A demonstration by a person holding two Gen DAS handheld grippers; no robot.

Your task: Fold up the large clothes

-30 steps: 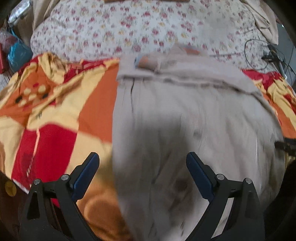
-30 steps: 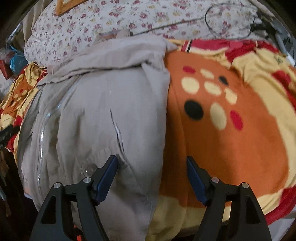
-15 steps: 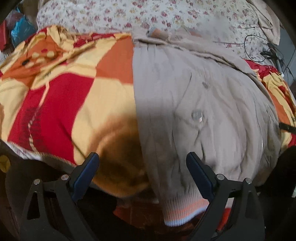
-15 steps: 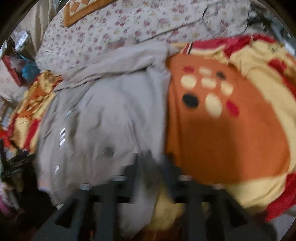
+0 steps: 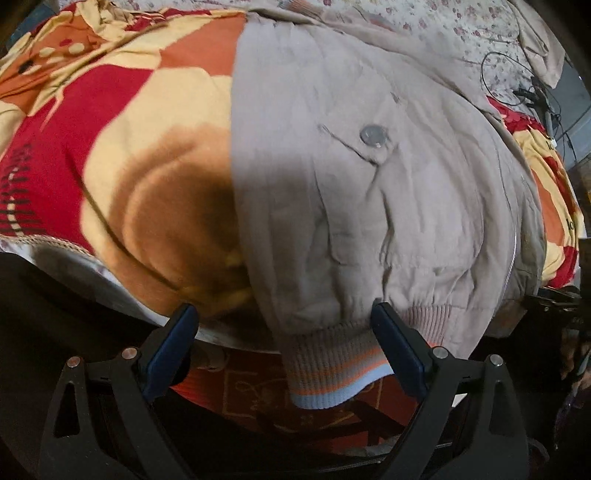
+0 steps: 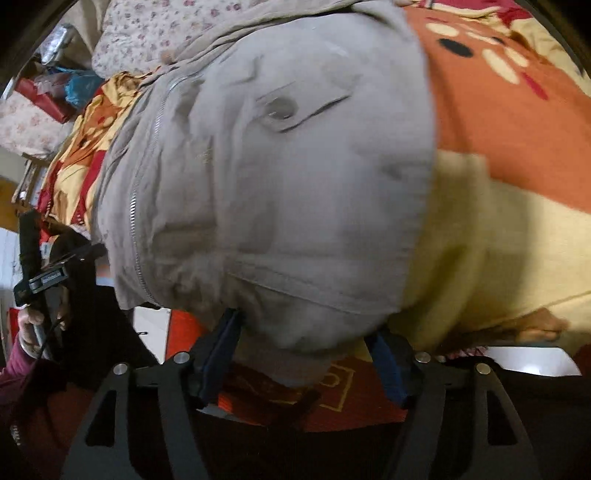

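Both tools, the left tool [image 5: 282, 341] and right tool [image 6: 304, 345], had dropped from mid-jacket [image 5: 369, 184] to its hem [image 5: 332, 365] at the bed's [image 5: 110, 155] near edge, wide open, holding nothing, ready to grip.

One beige zip-front jacket [image 5: 369, 206] with a ribbed, orange-and-blue striped hem lies on one red, orange and yellow fleece blanket [image 5: 122, 155]. Two round metal snap buttons show on the jacket, one in each view [image 5: 373, 135] [image 6: 279, 108], and one metal zipper [image 6: 137, 206] runs down it. Two black grippers with blue pads are present, the left [image 5: 283, 350] and the right [image 6: 306, 354]. One floral bedsheet [image 5: 450, 33] lies beyond the blanket.
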